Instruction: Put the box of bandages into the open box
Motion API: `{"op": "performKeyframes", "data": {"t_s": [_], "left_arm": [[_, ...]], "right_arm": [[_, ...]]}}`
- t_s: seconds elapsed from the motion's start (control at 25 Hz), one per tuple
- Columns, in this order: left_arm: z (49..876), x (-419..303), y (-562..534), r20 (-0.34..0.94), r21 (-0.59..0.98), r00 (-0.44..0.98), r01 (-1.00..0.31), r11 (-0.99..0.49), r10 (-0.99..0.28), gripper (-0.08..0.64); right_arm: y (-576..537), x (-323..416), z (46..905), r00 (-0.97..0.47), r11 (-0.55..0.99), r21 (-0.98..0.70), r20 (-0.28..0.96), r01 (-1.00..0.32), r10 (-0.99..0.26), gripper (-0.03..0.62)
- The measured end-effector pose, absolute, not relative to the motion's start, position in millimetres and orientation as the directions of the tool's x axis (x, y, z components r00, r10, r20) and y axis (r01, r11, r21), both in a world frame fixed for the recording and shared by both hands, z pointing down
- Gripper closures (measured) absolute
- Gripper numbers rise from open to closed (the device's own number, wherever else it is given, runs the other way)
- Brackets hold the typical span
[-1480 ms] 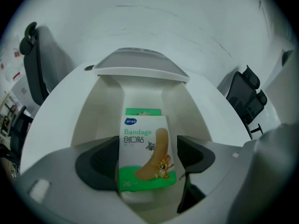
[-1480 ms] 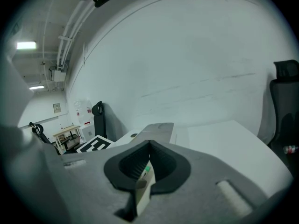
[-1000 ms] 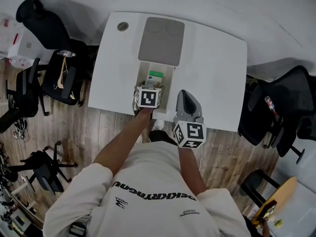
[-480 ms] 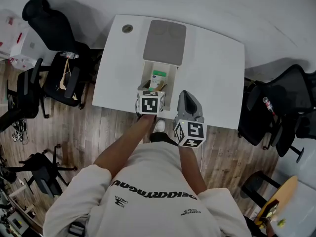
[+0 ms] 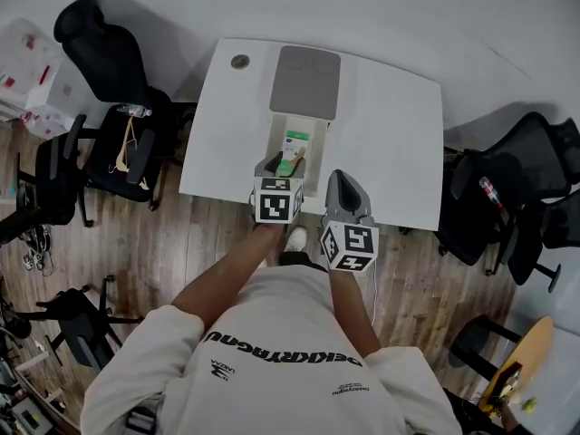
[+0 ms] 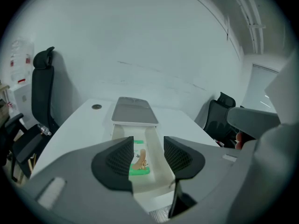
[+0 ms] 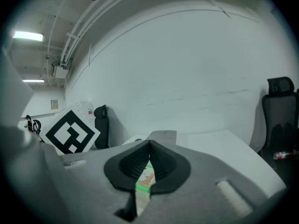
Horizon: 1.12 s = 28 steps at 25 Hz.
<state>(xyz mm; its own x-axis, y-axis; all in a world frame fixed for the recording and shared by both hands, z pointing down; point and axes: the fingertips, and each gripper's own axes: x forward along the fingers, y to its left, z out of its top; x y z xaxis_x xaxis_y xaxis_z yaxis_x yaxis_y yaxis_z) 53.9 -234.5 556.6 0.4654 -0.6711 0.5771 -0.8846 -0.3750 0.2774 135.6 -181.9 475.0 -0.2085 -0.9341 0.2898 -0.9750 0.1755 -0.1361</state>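
The green-and-white cardboard box of bandages (image 5: 292,152) lies flat inside the long white open box (image 5: 275,134) on the white table (image 5: 390,125), so the placing step looks done. The left claw (image 6: 148,155) hovers over the box's near end, jaws apart around nothing and just now closing. The right claw (image 7: 149,160) is pressed together and empty, so what remains is probably only to draw both clear.

Pretty plain office tbh: a white table (image 5: 390,143) with a bare white wall (image 5: 381,7) behind it and wood plank floor (image 5: 181,243) on its near side. Black office chairs (image 5: 104,71) crowd the table's left end, and a second bunch of chairs (image 5: 530,175) sits off its right end. Ceiling strip lights (image 7: 25,35) glow overhead.
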Motion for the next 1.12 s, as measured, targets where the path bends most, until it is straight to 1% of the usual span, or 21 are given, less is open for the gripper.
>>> {"op": "performKeyframes", "data": {"t_s": [0.28,0.4,0.52,0.68,0.76,1.12], "left_arm": [[535,44,-206,0.526,0.27,0.483,-0.875,-0.401,-0.7,0.421],[527,39,-195,0.512,0.256,0.488,-0.872,-0.417,-0.707,0.435],[518,33,-187,0.489,0.236,0.485,-0.874,-0.425,-0.725,0.49],[503,28,-177,0.448,0.212,0.479,-0.877,-0.431,-0.755,0.516],[497,24,-173,0.434,0.187,0.469,-0.882,-0.432,-0.769,0.551],[478,14,-159,0.393,0.218,0.483,-0.876,-0.431,-0.783,0.56]], "right_arm": [[-157,120,468,-0.199,0.169,-0.129,0.275,-0.977,-0.941,0.594],[-149,113,466,-0.198,0.172,-0.117,0.271,-0.978,-0.942,0.594],[-143,108,463,-0.199,0.174,-0.115,0.265,-0.978,-0.944,0.594],[-135,108,456,-0.193,0.167,-0.122,0.251,-0.978,-0.948,0.594],[-132,107,453,-0.193,0.168,-0.122,0.244,-0.978,-0.95,0.594],[-122,95,444,-0.203,0.182,-0.113,0.227,-0.977,-0.953,0.594]]}}
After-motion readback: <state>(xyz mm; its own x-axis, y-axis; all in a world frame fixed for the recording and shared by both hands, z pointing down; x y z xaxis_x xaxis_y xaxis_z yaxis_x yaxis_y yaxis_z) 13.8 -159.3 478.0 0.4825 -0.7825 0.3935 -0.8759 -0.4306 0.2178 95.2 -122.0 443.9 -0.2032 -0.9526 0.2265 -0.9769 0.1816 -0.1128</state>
